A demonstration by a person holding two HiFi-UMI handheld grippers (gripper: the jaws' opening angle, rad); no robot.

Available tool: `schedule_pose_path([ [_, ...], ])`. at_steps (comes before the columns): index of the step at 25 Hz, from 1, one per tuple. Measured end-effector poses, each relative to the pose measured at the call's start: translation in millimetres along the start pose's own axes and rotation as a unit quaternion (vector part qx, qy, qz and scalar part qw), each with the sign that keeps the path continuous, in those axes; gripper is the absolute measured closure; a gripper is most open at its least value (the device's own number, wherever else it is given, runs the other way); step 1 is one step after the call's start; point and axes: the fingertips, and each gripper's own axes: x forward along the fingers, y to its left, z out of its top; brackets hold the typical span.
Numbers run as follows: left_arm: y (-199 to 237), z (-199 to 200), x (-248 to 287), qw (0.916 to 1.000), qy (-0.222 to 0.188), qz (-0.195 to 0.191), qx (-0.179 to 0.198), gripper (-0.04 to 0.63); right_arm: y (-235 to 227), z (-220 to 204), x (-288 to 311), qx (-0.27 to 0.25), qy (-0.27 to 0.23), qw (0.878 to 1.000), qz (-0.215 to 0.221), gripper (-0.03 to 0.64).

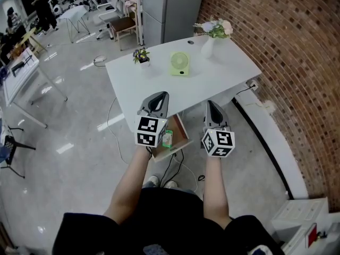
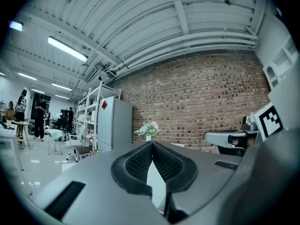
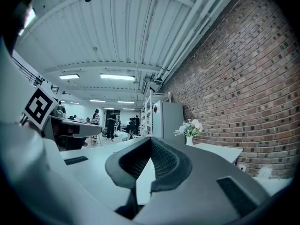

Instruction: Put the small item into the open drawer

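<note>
A wooden drawer (image 1: 182,133) stands pulled out under the near edge of the white table (image 1: 212,73). A small green item (image 1: 168,138) lies inside it, partly hidden by my left gripper's marker cube. My left gripper (image 1: 161,96) (image 2: 152,143) hovers above the drawer's left side, shut and holding nothing. My right gripper (image 1: 211,104) (image 3: 151,138) is held level to the right of the drawer, its jaws also closed on nothing. Each gripper view looks over the tabletop toward the brick wall.
On the table stand a small potted plant (image 1: 141,56), a green fan (image 1: 180,64) and a white vase of flowers (image 1: 209,45) (image 2: 148,130) (image 3: 189,136). Cables trail on the floor under the table. A brick wall (image 1: 287,62) runs along the right.
</note>
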Motion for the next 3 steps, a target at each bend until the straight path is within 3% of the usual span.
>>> schedule_pose_path([
  [3,-0.9,-2.5,-0.1,1.0,0.003,-0.001,-0.001,0.574,1.2,-2.2,-0.1,-0.001,0.003,1.0,0.001,0.615],
])
